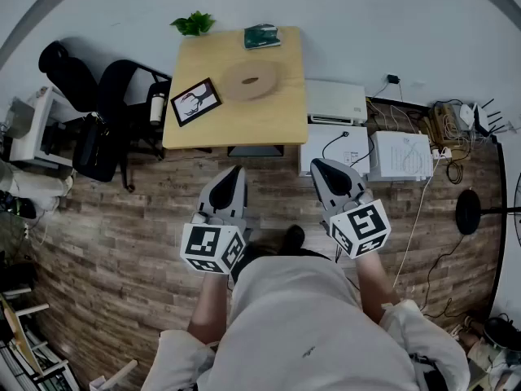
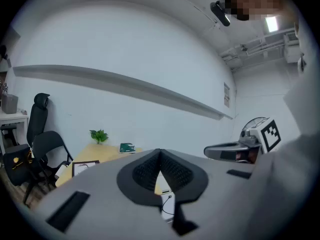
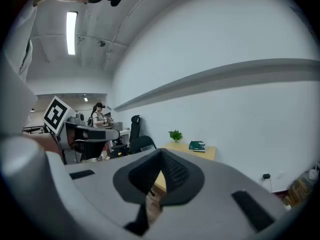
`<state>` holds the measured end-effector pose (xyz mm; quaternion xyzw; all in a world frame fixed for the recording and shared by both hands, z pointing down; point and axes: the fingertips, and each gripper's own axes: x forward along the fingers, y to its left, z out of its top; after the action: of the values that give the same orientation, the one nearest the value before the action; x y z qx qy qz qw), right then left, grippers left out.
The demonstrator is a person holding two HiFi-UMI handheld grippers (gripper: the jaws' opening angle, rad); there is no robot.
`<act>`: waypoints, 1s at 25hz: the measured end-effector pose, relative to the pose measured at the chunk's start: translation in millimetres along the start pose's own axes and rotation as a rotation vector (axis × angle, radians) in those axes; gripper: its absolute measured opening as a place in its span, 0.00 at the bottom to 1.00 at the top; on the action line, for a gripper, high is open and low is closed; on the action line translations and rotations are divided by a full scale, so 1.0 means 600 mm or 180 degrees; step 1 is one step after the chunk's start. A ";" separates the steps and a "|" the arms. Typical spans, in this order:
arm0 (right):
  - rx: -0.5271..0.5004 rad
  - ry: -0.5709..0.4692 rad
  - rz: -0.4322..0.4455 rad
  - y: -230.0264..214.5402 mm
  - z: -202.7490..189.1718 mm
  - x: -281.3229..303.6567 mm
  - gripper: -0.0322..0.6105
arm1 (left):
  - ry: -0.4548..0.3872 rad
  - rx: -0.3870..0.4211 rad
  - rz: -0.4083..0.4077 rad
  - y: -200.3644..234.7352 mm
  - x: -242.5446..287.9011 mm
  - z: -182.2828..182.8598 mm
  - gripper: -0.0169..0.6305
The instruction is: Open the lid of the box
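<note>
Both the left tool and right tool are sitting pressed together, empty, well short of the bench. I'm guessing the round wooden box mid-bench is the target. So I'm thinking: step closer and spread one tool before reaching for its top edge.
</note>
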<state>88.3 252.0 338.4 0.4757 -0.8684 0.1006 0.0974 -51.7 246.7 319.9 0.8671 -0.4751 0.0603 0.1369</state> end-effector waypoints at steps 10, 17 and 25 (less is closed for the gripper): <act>-0.0005 0.0026 -0.0002 -0.027 -0.018 -0.031 0.05 | 0.0040 0.0061 -0.0050 -0.049 0.016 -0.018 0.04; 0.0170 -0.0040 0.0035 -0.040 -0.030 -0.047 0.05 | 0.0098 0.0072 -0.0068 -0.073 0.025 -0.034 0.04; 0.0179 0.0062 0.0043 -0.043 -0.049 -0.053 0.10 | 0.0248 0.0101 -0.0133 -0.086 0.037 -0.057 0.04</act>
<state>129.0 272.2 360.1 0.4714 -0.8674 0.1303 0.0919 4.5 265.4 348.5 0.8759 -0.4501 0.0986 0.1428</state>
